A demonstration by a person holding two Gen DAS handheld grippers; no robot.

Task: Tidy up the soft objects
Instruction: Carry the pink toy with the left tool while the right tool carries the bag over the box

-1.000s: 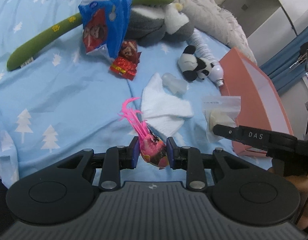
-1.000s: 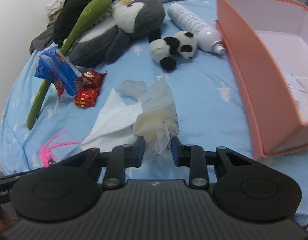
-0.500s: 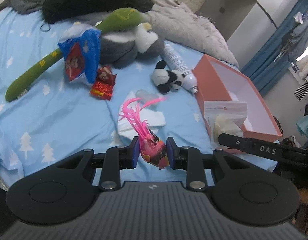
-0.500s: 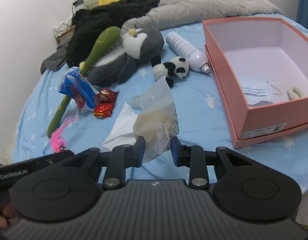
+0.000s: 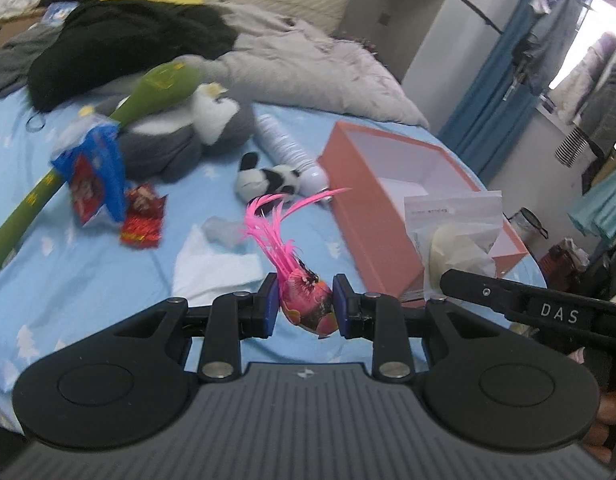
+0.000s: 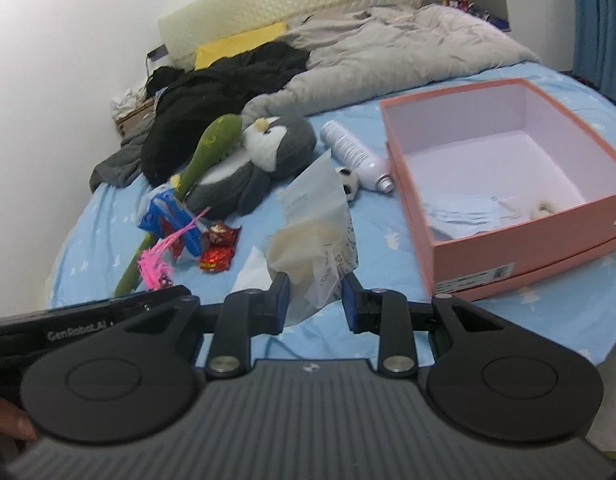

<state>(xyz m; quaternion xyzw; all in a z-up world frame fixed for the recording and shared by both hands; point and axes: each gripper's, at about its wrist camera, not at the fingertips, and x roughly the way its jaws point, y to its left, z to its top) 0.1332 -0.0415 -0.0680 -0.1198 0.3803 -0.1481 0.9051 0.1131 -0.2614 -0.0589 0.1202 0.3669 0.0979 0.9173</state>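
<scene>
**A:** Both sets of jaws are loaded! The left gripper (image 5: 304, 307) is clamped narrow on a pink feather toy (image 5: 308, 304), plumes fanning toward twelve o'clock. The right gripper (image 6: 314, 298) pinches a clear bag (image 6: 316, 232) with something cream and soft inside.

**B:** And the box (image 6: 528, 256)?

**A:** Salmon pink, open, sitting on the bed (image 6: 388, 216) at about two o'clock from the right gripper. It holds only a pale blue mask (image 6: 464, 212) and a small fuzzy bit in its near corner, so I'd call this early going.

**B:** What's left out there?

**A:** Plenty. From the left view: panda (image 5: 267, 178) at twelve o'clock, penguin (image 5: 187, 136) and green plush (image 5: 107, 128) at eleven, snack packets (image 5: 103, 184) at ten, a white cloth (image 5: 215, 268) just ahead, a white bottle (image 5: 287, 148) beside the panda.

**B:** Hand pose?

**A:** Both grippers hang above the sheet, tilted downward, side by side; the right one shows at three o'clock in the left view. Neither load is over the box yet.
</scene>
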